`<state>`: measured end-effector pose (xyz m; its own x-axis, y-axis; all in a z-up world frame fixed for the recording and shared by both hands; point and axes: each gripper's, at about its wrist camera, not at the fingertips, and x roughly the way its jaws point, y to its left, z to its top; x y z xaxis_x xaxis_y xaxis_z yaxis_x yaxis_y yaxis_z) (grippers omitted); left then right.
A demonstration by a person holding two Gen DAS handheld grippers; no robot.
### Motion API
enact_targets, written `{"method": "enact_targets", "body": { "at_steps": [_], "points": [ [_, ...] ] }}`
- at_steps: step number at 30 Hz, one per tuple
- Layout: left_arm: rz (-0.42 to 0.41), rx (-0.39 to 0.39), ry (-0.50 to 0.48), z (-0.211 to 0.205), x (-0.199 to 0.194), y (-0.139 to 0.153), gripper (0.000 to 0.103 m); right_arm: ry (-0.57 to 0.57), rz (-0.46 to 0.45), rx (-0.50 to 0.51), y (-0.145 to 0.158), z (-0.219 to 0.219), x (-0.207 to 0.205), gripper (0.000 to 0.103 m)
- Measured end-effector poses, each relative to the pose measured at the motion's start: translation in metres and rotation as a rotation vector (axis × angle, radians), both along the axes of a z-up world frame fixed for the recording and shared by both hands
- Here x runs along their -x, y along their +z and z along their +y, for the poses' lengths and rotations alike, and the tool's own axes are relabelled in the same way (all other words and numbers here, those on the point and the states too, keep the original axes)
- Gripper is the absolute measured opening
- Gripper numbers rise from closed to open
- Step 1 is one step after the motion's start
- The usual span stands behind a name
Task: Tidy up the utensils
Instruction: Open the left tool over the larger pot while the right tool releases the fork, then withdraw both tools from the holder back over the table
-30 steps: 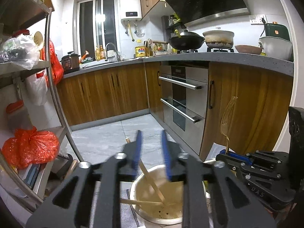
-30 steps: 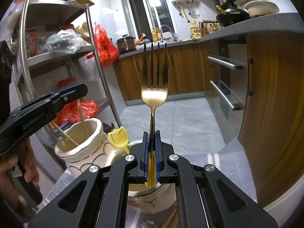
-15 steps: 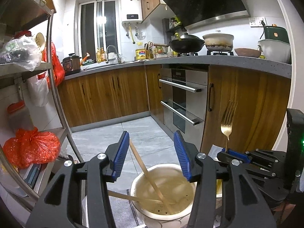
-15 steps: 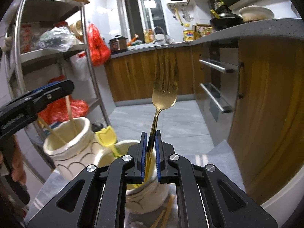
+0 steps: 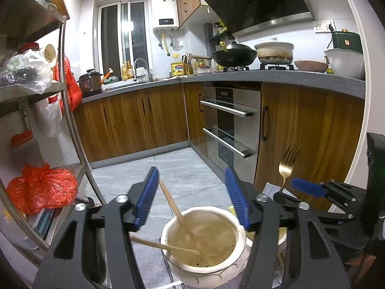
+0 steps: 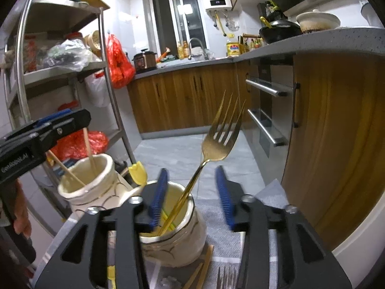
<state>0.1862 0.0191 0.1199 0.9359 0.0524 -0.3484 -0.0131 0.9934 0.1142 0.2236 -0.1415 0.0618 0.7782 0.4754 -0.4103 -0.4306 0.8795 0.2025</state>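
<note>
Kitchen, seen from two hand-held tools. Right gripper (image 6: 191,187): blue-padded jaws opening, spread apart, nothing clamped; slim gold metal fork (image 6: 217,142) between them, touching neither pad, leaning right, handle down in the near cream ceramic jar (image 6: 179,245). Left gripper (image 5: 192,196): jaws opening too, empty, poised over a second cream ceramic jar (image 5: 204,268) with two wooden chopsticks (image 5: 179,214) inside. Grey woven mat (image 6: 223,243) beneath.
</note>
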Motion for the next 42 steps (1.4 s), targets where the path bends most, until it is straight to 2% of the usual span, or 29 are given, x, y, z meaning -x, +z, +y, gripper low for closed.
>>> {"method": "enact_targets", "body": {
  "at_steps": [2, 3, 4, 6, 7, 17, 23, 26, 33, 39, 42],
  "points": [
    [-0.008, 0.014, 0.004, 0.000, 0.006, 0.003, 0.071, 0.006, -0.007, -0.014, 0.007, -0.006, 0.005, 0.070],
    [-0.012, 0.021, 0.006, 0.001, 0.009, 0.004, 0.074, 0.005, -0.009, -0.021, 0.011, -0.010, 0.007, 0.077],
    [-0.016, 0.030, 0.008, 0.001, 0.013, 0.005, 0.081, 0.003, -0.012, -0.029, 0.014, -0.013, 0.009, 0.085],
    [-0.030, 0.045, 0.016, 0.002, 0.023, 0.007, 0.090, 0.003, -0.019, -0.058, 0.020, -0.022, 0.015, 0.096],
    [-0.036, 0.050, 0.018, 0.002, 0.028, 0.009, 0.096, 0.005, -0.023, -0.074, 0.024, -0.028, 0.019, 0.097],
    [-0.027, 0.112, 0.012, 0.005, 0.082, 0.009, 0.098, -0.015, -0.005, -0.075, 0.028, -0.053, 0.051, 0.098],
    [0.004, 0.092, 0.005, 0.001, 0.113, -0.009, 0.098, -0.007, 0.040, -0.022, 0.006, -0.054, 0.070, 0.098],
    [0.026, 0.109, 0.010, 0.004, 0.130, -0.028, 0.098, 0.009, 0.082, 0.000, -0.011, -0.055, 0.076, 0.098],
    [0.088, 0.176, 0.063, 0.032, 0.147, -0.070, 0.097, 0.071, 0.141, 0.107, -0.039, -0.028, 0.099, 0.098],
    [0.113, 0.188, 0.085, 0.045, 0.156, -0.089, 0.097, 0.149, 0.163, 0.209, -0.055, 0.005, 0.115, 0.098],
    [0.108, 0.168, 0.094, 0.047, 0.157, -0.093, 0.097, 0.172, 0.181, 0.265, -0.061, 0.021, 0.118, 0.098]
  ]
}}
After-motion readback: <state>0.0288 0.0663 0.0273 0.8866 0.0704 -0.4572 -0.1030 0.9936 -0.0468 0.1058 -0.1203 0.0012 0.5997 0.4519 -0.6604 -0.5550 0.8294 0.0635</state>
